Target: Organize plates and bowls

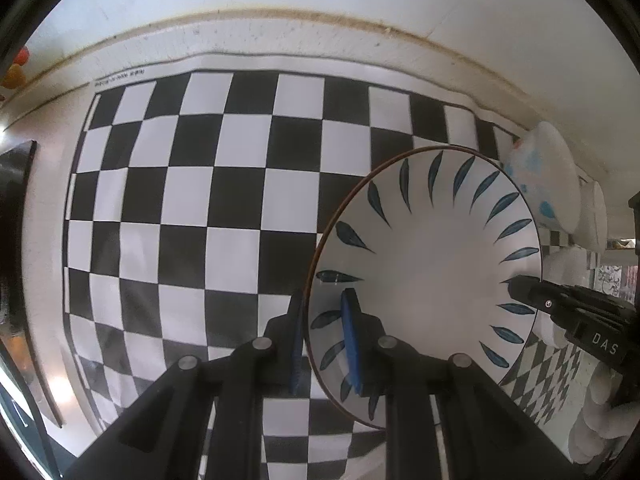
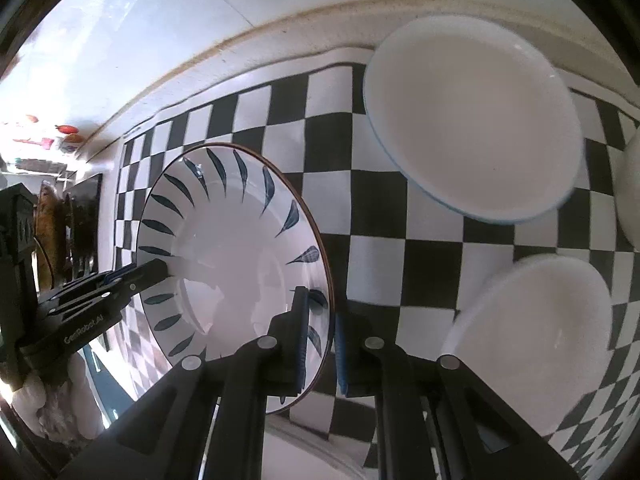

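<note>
A white plate (image 1: pixel 432 264) with dark blue leaf marks and a thin brown rim hangs over the checkered mat (image 1: pixel 200 200), gripped from two sides. My left gripper (image 1: pixel 323 298) is shut on its left rim, one blue pad on top and one underneath. My right gripper (image 1: pixel 520 288) clamps the opposite rim. In the right wrist view the same plate (image 2: pixel 236 256) sits with its near rim between the pads of my right gripper (image 2: pixel 320 304), and my left gripper (image 2: pixel 162 268) bites the far rim.
On the mat (image 2: pixel 400 264) stand a wide white bowl with a blue edge (image 2: pixel 472 120), a second white bowl (image 2: pixel 536 340) nearer, and a third at the right edge (image 2: pixel 632 184). A wall runs behind the counter. Gloved hands hold both grippers.
</note>
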`<action>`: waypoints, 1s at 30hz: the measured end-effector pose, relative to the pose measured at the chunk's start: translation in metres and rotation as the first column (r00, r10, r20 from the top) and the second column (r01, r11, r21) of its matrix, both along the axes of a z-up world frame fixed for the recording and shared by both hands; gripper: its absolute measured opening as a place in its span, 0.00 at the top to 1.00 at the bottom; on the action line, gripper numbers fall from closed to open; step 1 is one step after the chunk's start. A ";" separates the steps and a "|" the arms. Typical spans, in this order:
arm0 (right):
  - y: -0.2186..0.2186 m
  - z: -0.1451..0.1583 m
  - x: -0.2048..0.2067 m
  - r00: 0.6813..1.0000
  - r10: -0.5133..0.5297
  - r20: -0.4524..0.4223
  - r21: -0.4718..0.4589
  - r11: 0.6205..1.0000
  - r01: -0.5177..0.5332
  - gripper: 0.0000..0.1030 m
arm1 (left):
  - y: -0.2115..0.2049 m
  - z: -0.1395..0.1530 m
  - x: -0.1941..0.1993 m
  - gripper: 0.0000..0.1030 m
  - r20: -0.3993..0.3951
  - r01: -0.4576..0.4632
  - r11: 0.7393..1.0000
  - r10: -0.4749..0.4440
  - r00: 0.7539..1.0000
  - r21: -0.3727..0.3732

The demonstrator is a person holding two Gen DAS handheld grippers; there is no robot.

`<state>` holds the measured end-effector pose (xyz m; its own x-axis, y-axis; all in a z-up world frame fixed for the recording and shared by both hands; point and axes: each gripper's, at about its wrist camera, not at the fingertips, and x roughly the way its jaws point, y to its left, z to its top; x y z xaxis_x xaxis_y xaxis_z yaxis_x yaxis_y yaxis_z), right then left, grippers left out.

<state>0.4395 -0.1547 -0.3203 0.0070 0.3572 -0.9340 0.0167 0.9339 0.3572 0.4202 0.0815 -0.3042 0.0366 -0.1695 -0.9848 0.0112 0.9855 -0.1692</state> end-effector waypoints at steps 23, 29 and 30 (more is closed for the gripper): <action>-0.035 0.041 -0.176 0.999 -0.034 -0.020 0.066 0.997 0.035 0.87 | -0.034 0.061 -0.141 0.85 0.029 0.129 0.992 -0.128 0.991 -0.008; -0.036 0.014 -0.223 0.996 -0.036 -0.081 0.064 0.997 0.042 0.87 | -0.039 0.029 -0.178 0.85 -0.056 0.165 0.986 -0.164 0.985 0.005; -0.037 0.010 -0.228 0.995 -0.041 -0.092 0.065 0.997 0.047 0.87 | -0.041 0.025 -0.181 0.85 -0.067 0.171 0.985 -0.170 0.983 0.008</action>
